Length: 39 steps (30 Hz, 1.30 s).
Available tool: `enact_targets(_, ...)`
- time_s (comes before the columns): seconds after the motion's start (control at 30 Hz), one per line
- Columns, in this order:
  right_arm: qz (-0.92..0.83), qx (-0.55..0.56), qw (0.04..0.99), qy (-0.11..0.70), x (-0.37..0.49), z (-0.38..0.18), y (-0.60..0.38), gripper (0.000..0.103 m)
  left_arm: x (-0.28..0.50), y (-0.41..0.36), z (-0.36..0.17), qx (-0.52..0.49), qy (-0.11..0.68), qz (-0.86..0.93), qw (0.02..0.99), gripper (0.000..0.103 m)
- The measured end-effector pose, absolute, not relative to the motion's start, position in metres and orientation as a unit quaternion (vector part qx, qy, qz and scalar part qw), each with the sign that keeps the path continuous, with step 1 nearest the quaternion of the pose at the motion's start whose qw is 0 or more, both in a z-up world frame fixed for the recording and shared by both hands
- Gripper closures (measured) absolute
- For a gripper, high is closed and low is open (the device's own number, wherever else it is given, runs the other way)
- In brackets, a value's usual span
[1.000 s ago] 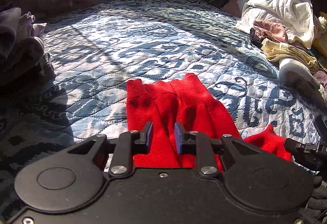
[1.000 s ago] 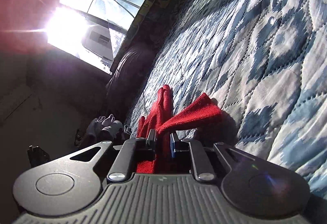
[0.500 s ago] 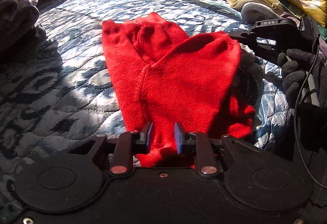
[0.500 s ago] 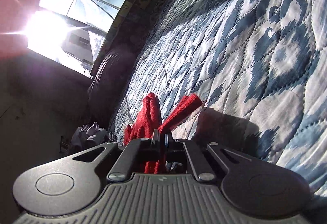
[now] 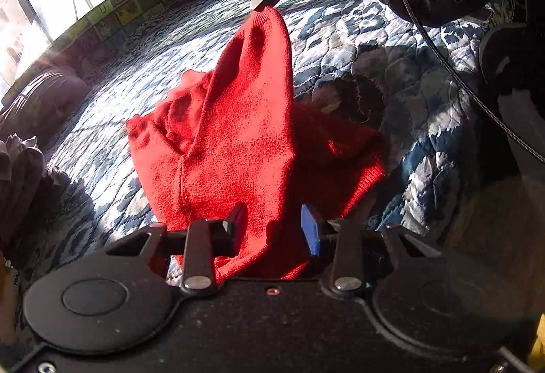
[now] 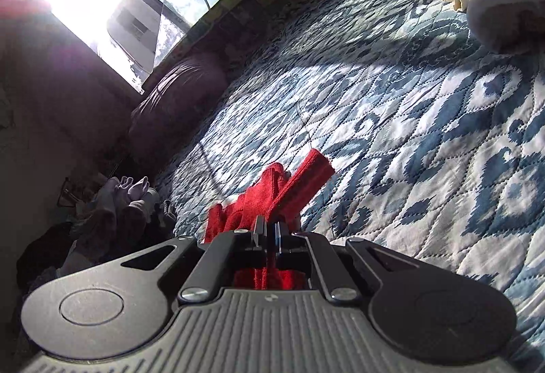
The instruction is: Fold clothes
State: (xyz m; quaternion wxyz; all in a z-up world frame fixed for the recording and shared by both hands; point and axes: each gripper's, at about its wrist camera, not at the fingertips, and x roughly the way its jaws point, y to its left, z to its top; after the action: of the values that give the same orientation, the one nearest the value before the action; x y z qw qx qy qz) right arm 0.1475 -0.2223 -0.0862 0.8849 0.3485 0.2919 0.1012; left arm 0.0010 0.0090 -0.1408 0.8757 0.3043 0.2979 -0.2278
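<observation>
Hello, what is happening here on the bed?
A person is folding a red garment on a blue patterned quilt with two handheld grippers. The right gripper has its jaws shut on one end, lifting it above the quilt. The left gripper sits at the near edge, its jaws apart around the cloth.

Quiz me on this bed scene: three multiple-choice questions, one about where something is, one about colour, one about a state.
1. Where does the red garment lie?
A. on the quilt
B. on a chair
C. in a basket

2. What colour is the quilt's pattern?
A. green
B. blue and white
C. orange

3. How do the right gripper jaws stand?
A. wide open
B. out of view
C. shut on the garment

Answers: 1 A, its lower part spreads over the quilt; 2 B, the pattern shows in both views; 3 C, red fabric is pinched between them.
</observation>
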Motion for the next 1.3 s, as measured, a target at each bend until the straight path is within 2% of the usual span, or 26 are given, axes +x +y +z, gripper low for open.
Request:
enact_targets(0.03, 0.098, 0.344, 0.886, 0.295, 0.153, -0.082, -0.217, 0.097, 0.002, 0.012, -0.142, 0.299, 0.298, -0.222, 0.879, 0.089)
enact_targets(0.1, 0.092, 0.335, 0.887, 0.304, 0.165, -0.073, -0.205, 0.097, 0.004, 0.024, -0.14, 0.26, 0.301, -0.217, 0.891, 0.096)
enact_targets(0.33, 0.087, 0.264, 0.906, 0.318, 0.206, -0.05, -0.149, 0.097, 0.031, 0.084, -0.122, 0.008, 0.344, -0.228, 0.911, 0.097)
enact_targets(0.47, 0.088, 0.206, 0.915, 0.337, 0.235, -0.045, -0.107, 0.097, 0.043, 0.105, -0.123, -0.085, 0.37, -0.22, 0.899, 0.097)
enact_targets(0.97, 0.079, 0.077, 0.904, 0.413, 0.307, -0.086, 0.003, 0.096, 0.05, 0.123, -0.134, -0.135, 0.396, -0.195, 0.887, 0.097)
enact_targets(1.03, 0.076, 0.08, 0.897, 0.428, 0.315, -0.094, 0.003, 0.092, 0.052, 0.123, -0.135, -0.137, 0.402, -0.193, 0.884, 0.097)
enact_targets(1.13, 0.097, 0.095, 0.899, 0.416, 0.317, -0.088, -0.006, 0.073, 0.053, 0.125, -0.136, -0.145, 0.406, -0.189, 0.883, 0.097)
enact_targets(1.3, 0.124, 0.092, 0.917, 0.367, 0.3, -0.057, -0.036, 0.068, 0.052, 0.127, -0.135, -0.151, 0.405, -0.191, 0.881, 0.097)
